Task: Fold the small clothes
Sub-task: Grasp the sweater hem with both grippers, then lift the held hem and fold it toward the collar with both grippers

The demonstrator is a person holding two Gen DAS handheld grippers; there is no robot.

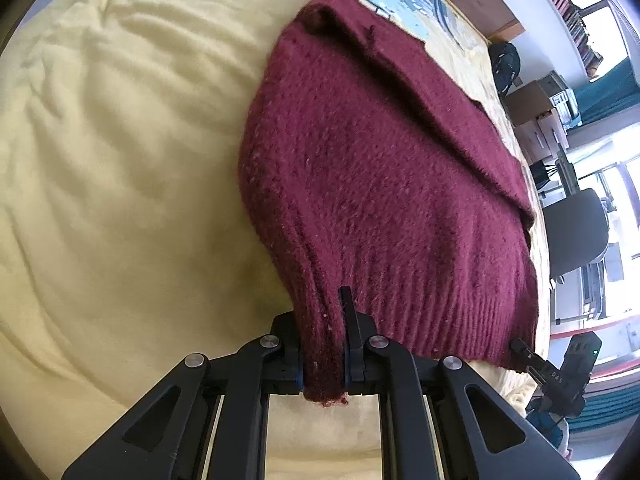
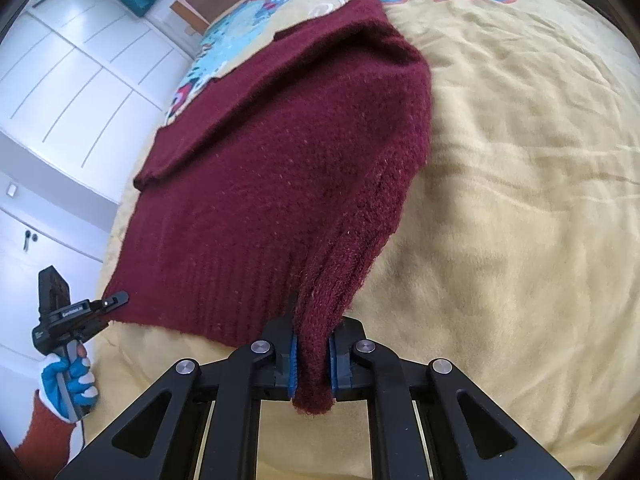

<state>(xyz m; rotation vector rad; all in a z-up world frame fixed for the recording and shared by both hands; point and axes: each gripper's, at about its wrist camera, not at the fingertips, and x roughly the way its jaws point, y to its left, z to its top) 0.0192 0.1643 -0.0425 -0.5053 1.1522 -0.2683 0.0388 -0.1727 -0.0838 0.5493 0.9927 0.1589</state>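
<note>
Both jaws are clamped on hem corners of the dark red knitted sweater (image 1: 360, 184) — left gripper (image 1: 325, 344) at lower centre, right gripper (image 2: 311, 354) likewise; the hem is gripped for folding — an even lift toward the collar is called for next.

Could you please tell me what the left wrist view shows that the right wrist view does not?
Only the left wrist view shows the bookshelves, cardboard boxes and a dark chair.

Only the right wrist view shows white cupboards and a gloved hand holding the left gripper.

Both show the maroon sweater on the yellow blanket, its ribbed hem pinched in both the left gripper and right gripper.
</note>
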